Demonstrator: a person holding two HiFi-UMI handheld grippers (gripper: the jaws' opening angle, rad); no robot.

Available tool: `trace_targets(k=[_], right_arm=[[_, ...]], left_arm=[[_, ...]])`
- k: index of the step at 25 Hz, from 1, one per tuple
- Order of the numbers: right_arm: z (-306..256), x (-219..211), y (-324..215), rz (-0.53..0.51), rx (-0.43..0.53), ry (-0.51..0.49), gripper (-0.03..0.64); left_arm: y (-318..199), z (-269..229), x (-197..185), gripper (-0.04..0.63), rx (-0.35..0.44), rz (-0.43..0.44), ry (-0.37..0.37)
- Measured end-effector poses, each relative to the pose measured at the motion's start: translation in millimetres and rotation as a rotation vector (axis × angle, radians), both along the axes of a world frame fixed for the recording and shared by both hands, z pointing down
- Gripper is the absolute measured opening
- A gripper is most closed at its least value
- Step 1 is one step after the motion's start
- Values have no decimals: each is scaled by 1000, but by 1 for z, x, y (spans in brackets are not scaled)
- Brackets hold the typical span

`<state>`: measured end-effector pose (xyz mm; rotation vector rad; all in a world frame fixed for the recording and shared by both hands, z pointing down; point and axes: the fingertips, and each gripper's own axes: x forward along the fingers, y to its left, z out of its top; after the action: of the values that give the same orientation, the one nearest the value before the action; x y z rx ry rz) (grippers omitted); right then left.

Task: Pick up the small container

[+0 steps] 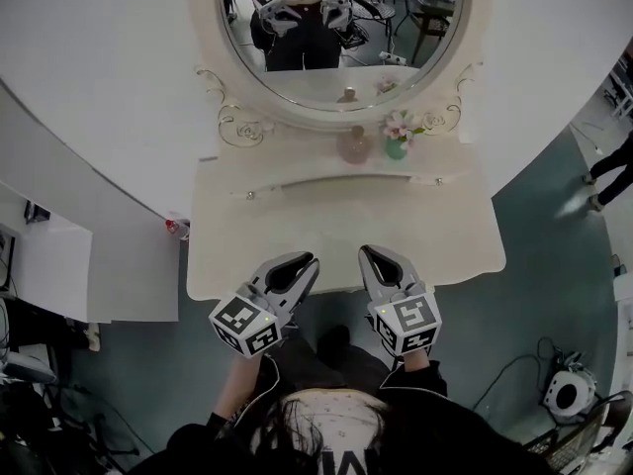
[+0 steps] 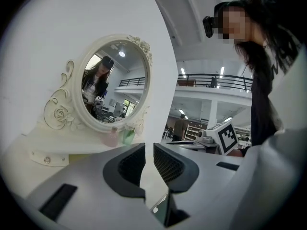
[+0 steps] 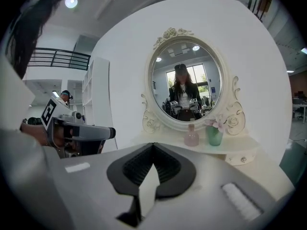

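Note:
The small container, a pink bottle point(image 1: 354, 146), stands on the raised back shelf of a white dressing table point(image 1: 297, 228), just under the mirror. It also shows as the pink bottle point(image 2: 111, 138) in the left gripper view and the pink bottle point(image 3: 191, 136) in the right gripper view. Both grippers hover over the table's front edge, well short of it. My left gripper point(image 1: 309, 261) point(image 2: 149, 147) has its jaws a narrow gap apart, with nothing between them. On my right gripper point(image 1: 368, 252) point(image 3: 153, 145) the jaw tips meet, empty.
A green vase point(image 1: 397, 144) with pale flowers stands right beside the bottle, to its right. The oval mirror point(image 1: 341, 28) in an ornate frame rises behind both. A white side unit point(image 1: 59, 265) stands at the left. Cables and a device point(image 1: 566, 394) lie on the floor at the right.

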<state>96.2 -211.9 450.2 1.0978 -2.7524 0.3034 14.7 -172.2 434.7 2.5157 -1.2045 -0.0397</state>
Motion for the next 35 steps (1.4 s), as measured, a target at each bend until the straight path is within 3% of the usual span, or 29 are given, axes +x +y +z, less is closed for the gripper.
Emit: trace_targets(k=[7,16,24,35], right_arm=[[4,-5,-20,-23,-16,-31,9],[-3,-24,-68,-49,37,26,11],[1,-34,-133,-16,48,72,29],[33,-44,-221,64,-1,154,72]], left_arm=[[0,5,-2,32,-31,-27,-35],[-37,5,-14,32,-17,-34,-33],[-82,6,-28,32,-6,-21,-53],[-126,16,-45,34,-25,8,-25]])
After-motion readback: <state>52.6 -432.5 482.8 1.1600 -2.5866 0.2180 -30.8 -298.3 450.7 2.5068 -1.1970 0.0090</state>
